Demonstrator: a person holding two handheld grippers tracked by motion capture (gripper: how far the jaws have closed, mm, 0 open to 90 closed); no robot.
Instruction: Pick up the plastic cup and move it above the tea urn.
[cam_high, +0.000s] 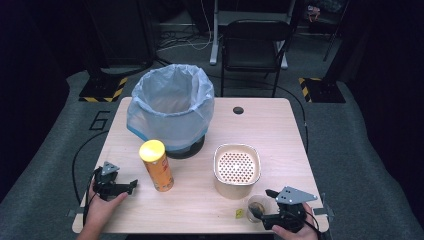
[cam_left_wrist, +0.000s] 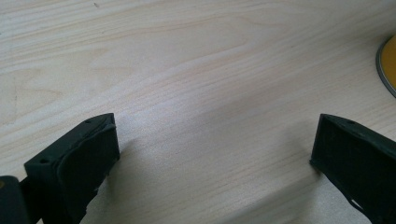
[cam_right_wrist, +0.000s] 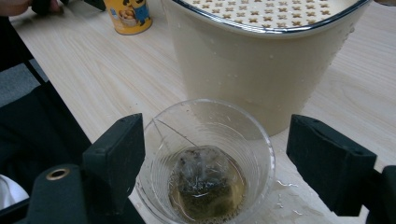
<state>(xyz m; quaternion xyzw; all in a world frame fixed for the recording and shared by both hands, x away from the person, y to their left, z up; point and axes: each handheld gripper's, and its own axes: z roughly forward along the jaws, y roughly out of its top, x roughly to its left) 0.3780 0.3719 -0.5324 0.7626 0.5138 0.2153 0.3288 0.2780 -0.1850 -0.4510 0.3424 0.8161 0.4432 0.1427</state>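
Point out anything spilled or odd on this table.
Small water splashes lie on the table beside the clear cup, below the beige strainer tub, whose wall carries droplets. A used teabag sits in the cup's brownish liquid. Nothing looks tipped or broken.

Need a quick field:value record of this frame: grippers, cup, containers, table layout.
right gripper: open, jaws either side of the plastic cup, pads off it
plastic cup: upright, used tea bag in a little brown liquid, near table's front edge
left gripper: open, nothing between jaws, over bare table
beige strainer bin: just behind the cup, perforated insert on top
yellow snack can: upright, lid on
lined trash bin: back left
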